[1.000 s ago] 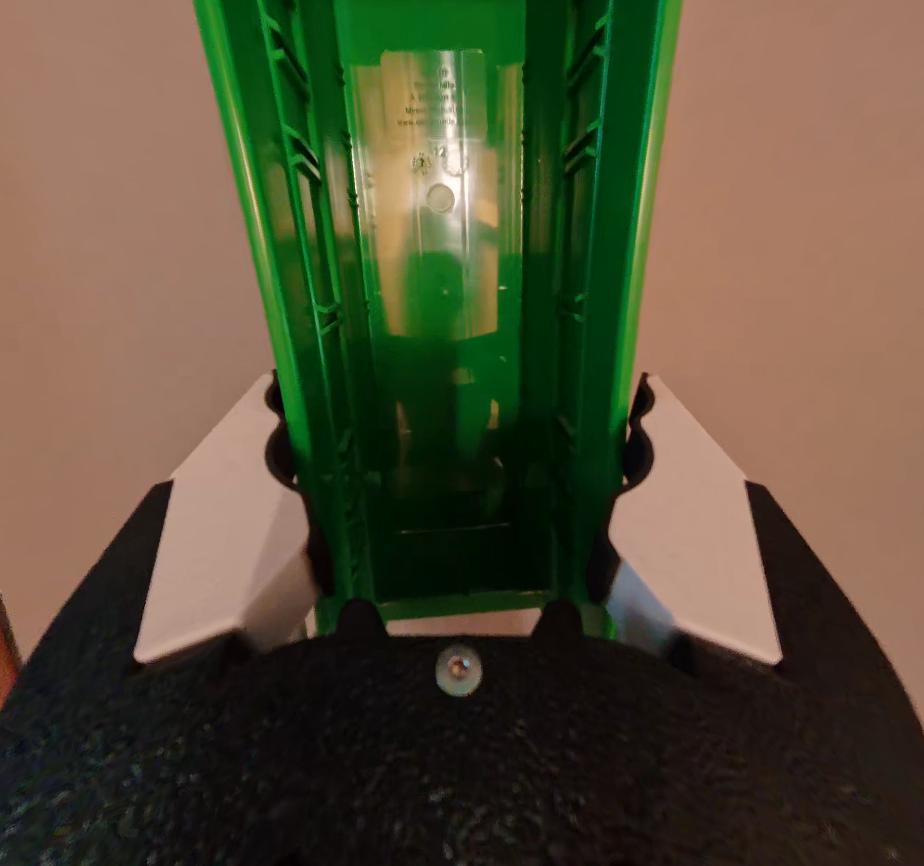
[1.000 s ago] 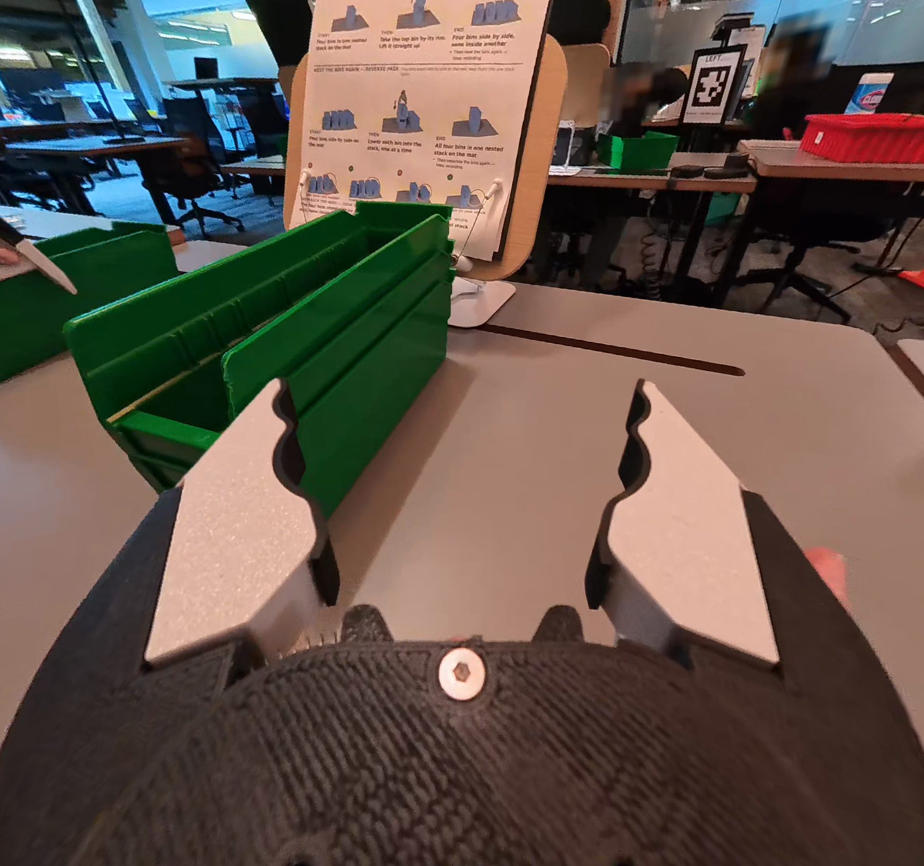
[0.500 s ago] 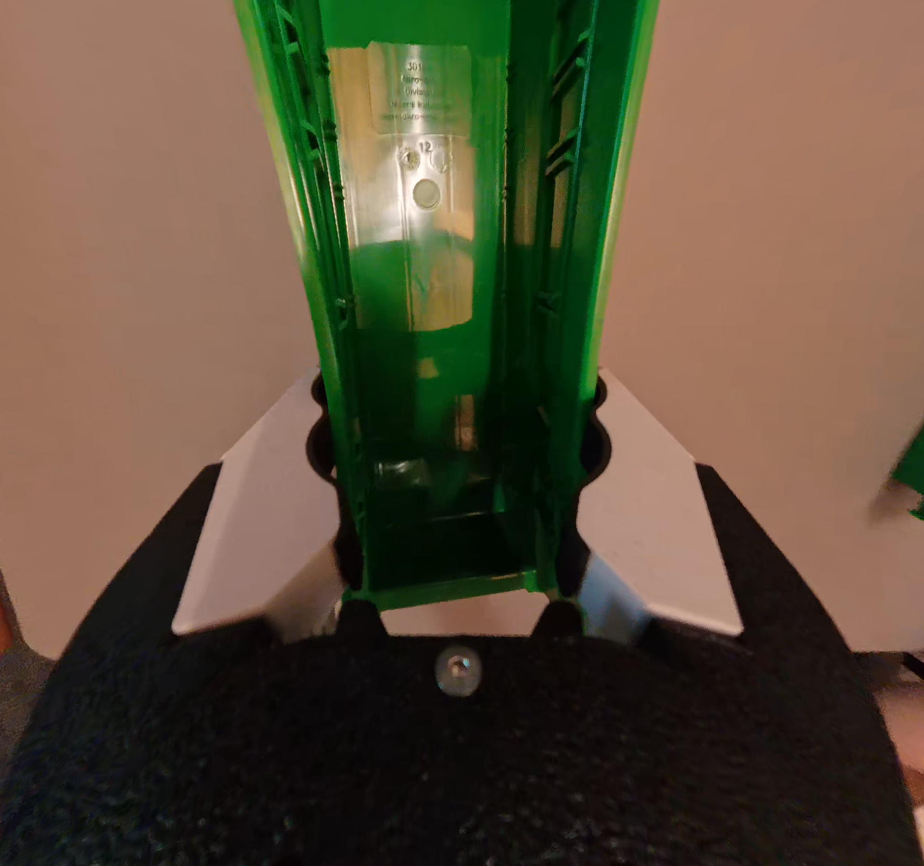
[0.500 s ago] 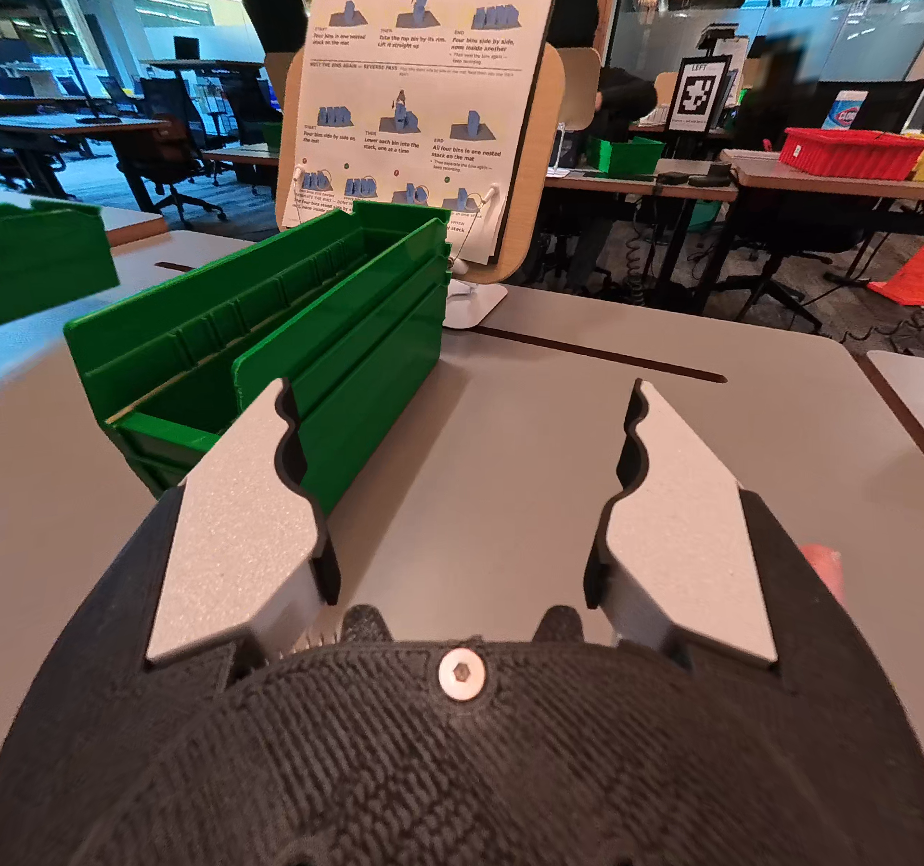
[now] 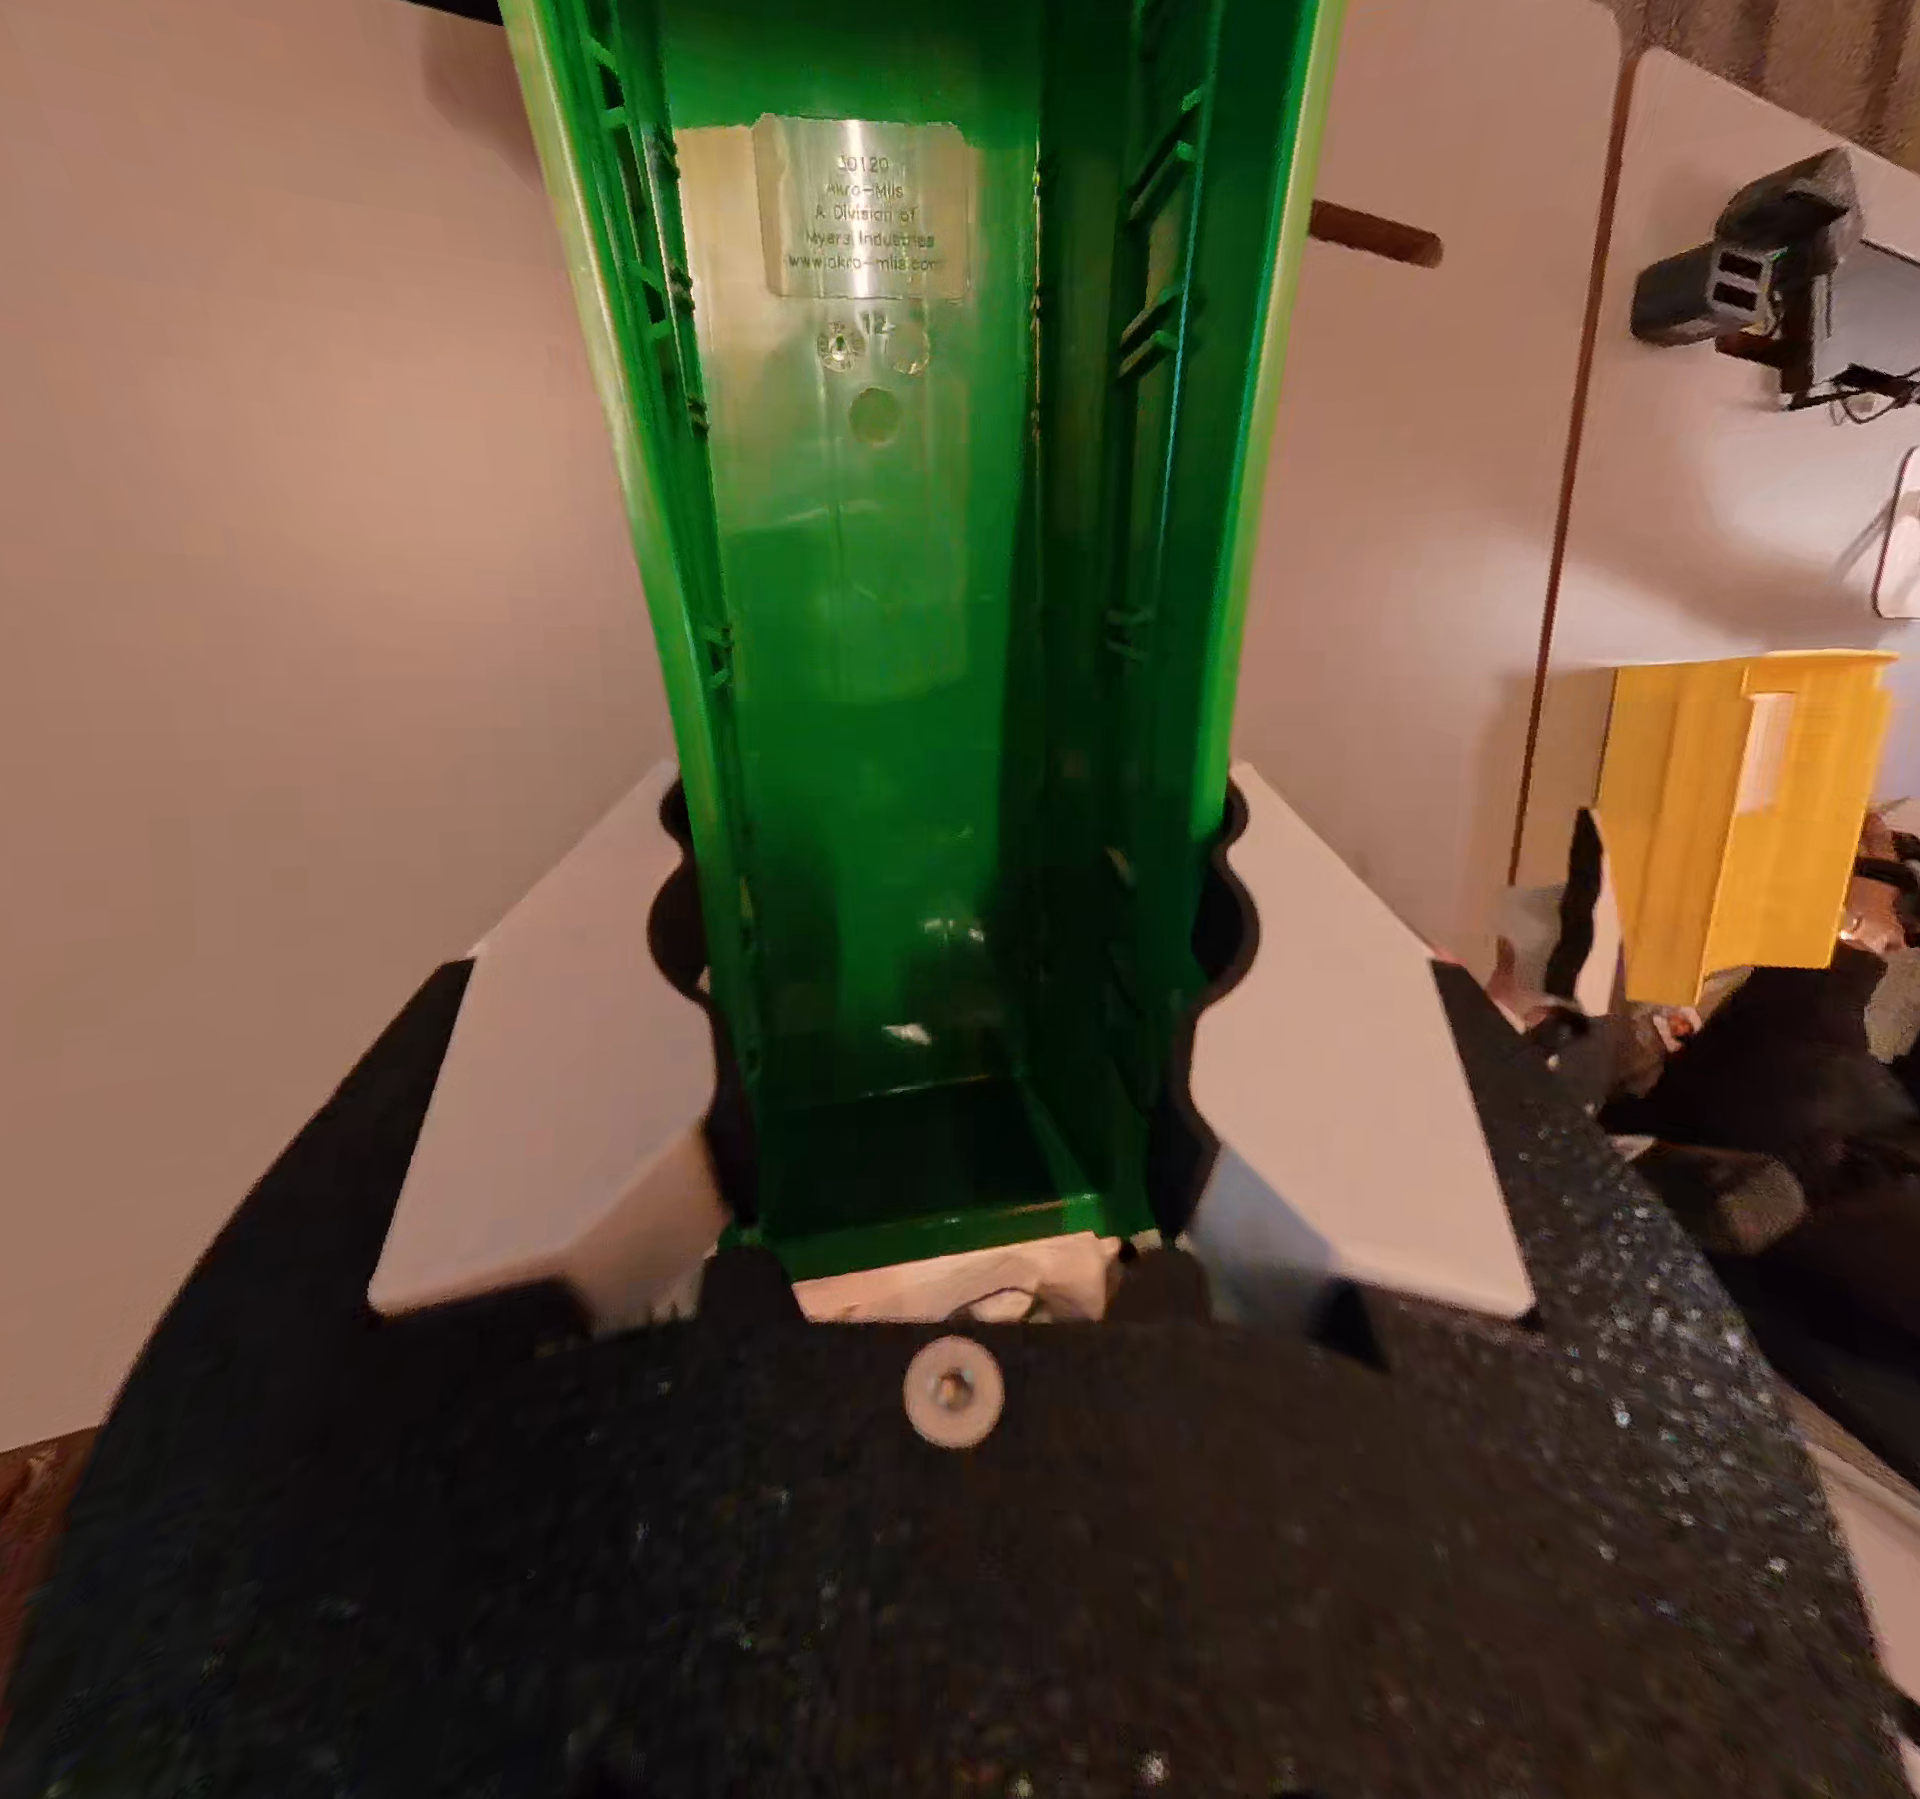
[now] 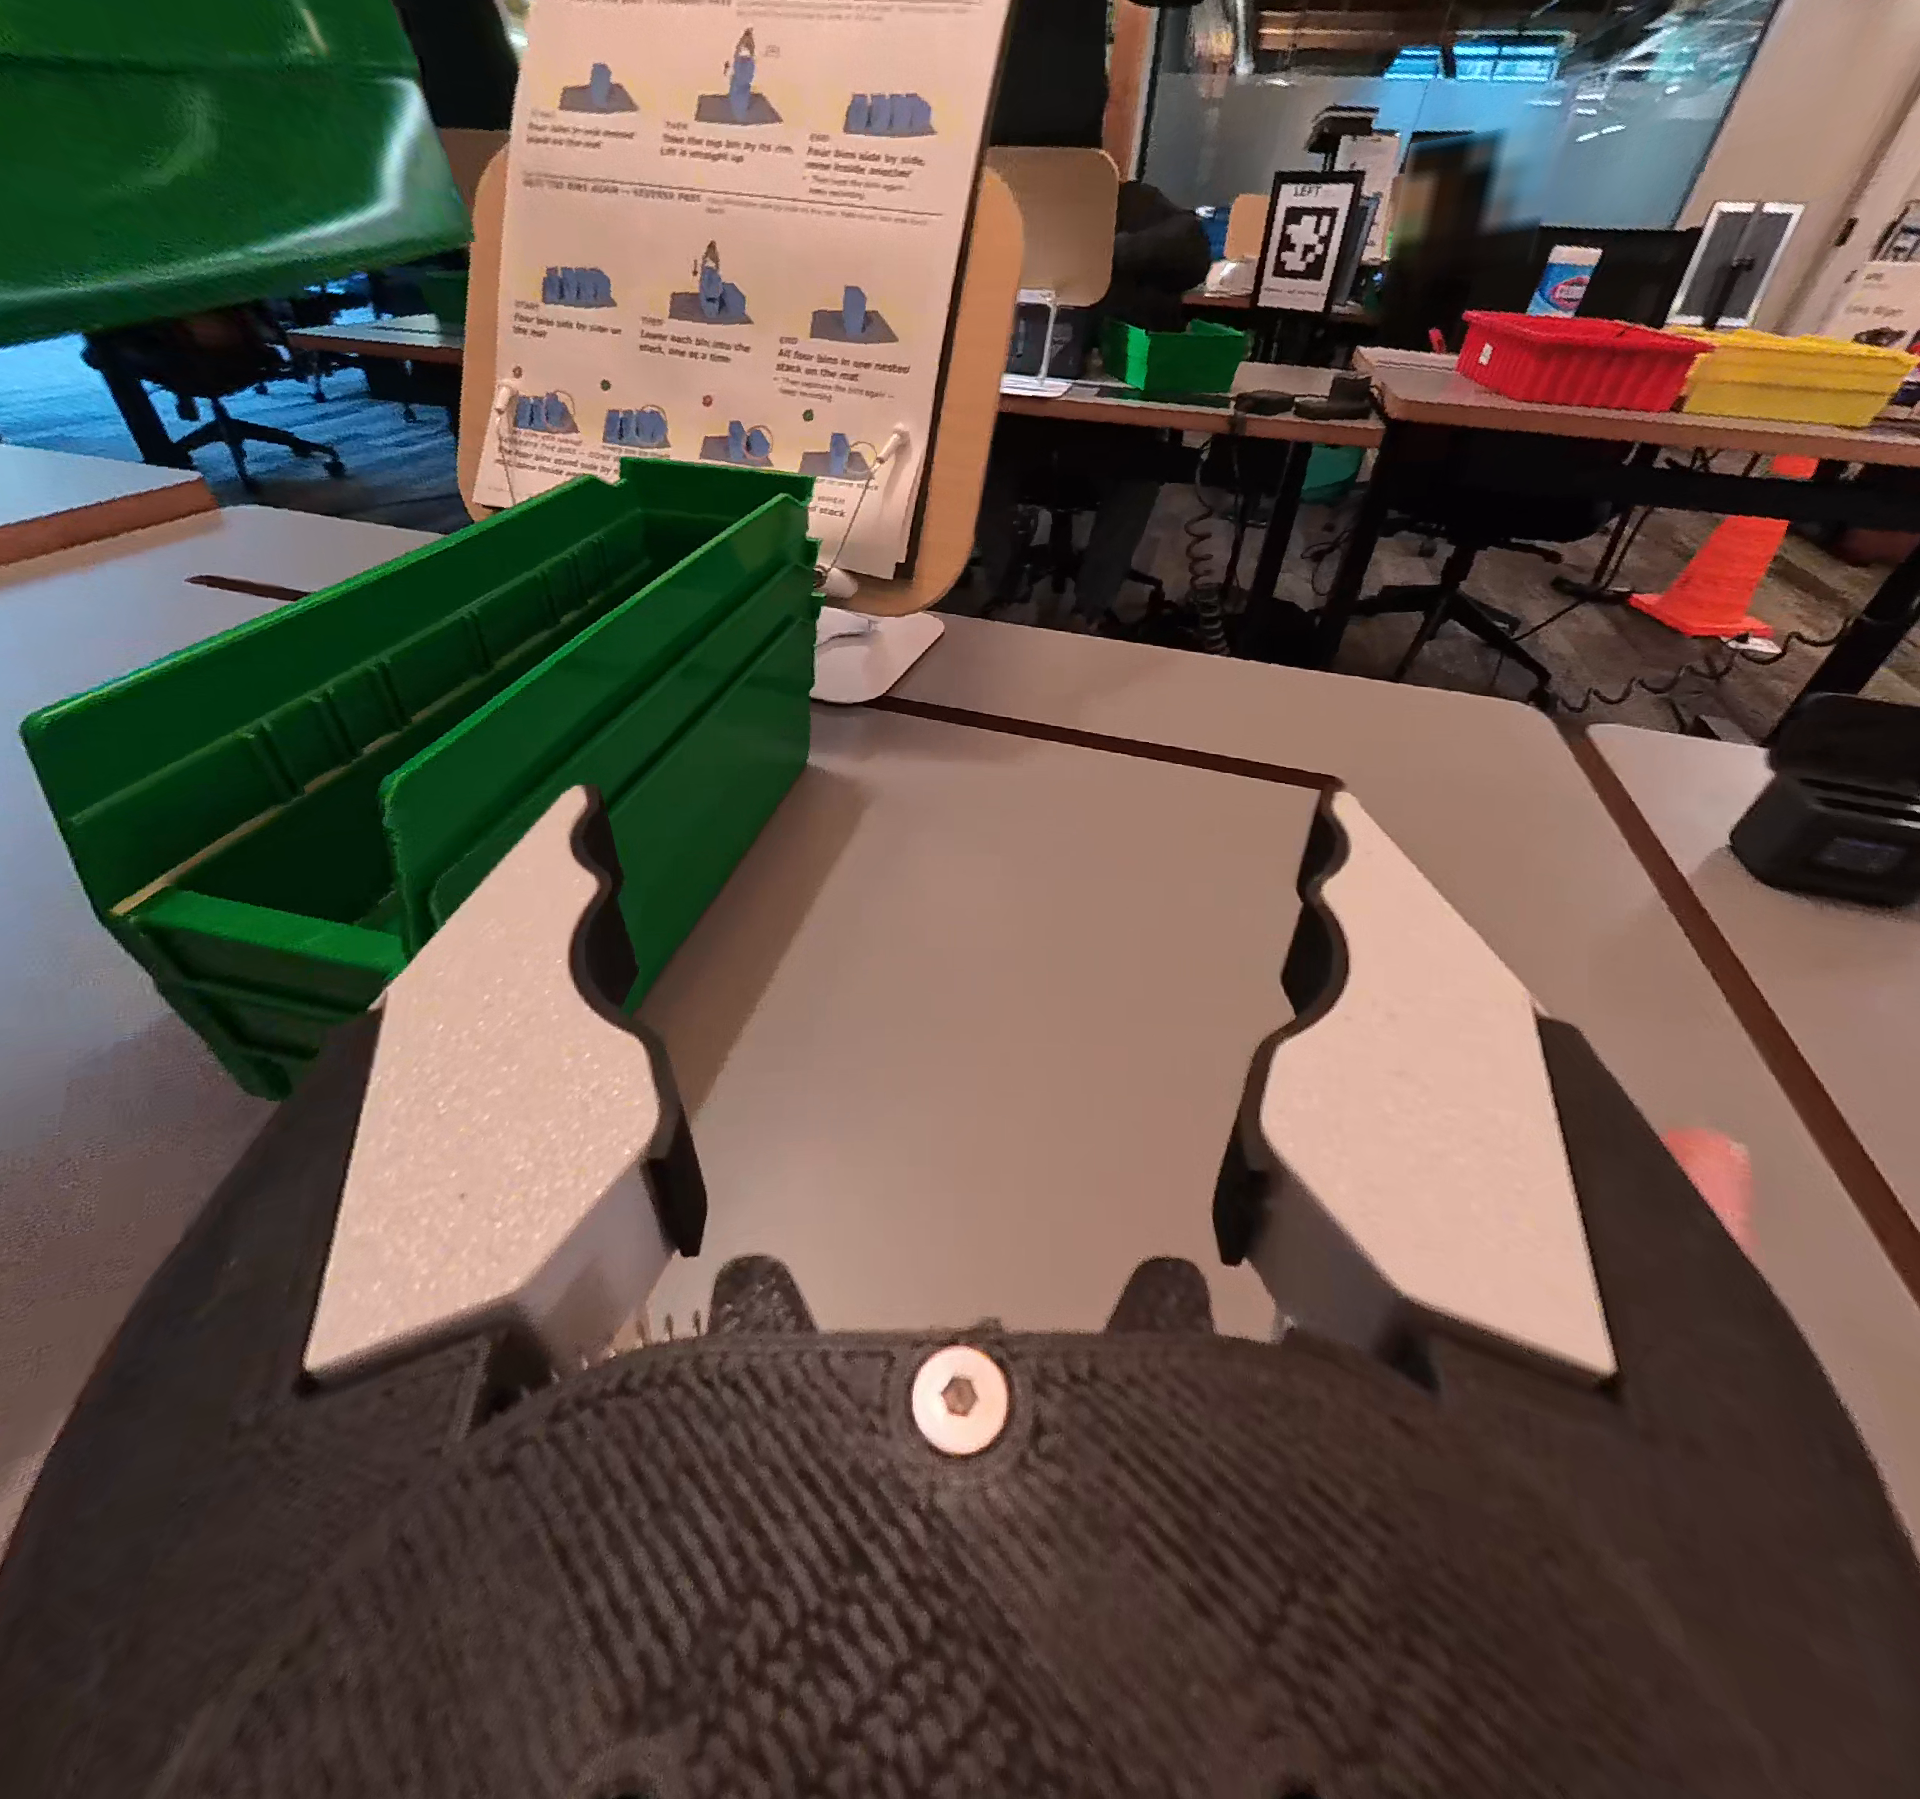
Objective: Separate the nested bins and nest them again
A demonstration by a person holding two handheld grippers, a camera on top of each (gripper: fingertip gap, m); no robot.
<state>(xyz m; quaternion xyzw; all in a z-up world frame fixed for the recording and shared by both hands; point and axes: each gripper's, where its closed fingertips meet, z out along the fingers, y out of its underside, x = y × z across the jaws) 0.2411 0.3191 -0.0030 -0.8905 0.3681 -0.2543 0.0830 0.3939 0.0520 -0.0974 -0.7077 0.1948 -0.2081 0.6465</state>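
Note:
My left gripper is shut on a long green bin, its fingers clamped on the two side walls at the near end. I look down into the bin, held in the air above the table. The same lifted bin shows blurred at the top left of the right wrist view. A stack of nested green bins stands on the grey table, left of my right gripper. The right gripper is open and empty just above the table, its left finger close to the stack's right wall.
An instruction sheet on a wooden stand stands behind the stack. A black device sits on the neighbouring table at right. A yellow block shows at right in the left wrist view. Office desks, chairs and coloured bins fill the background.
The left gripper has lifted the green bin higher and toward the stack; it now fills the top left of the right wrist view. The right gripper has stayed open, shifting slightly.

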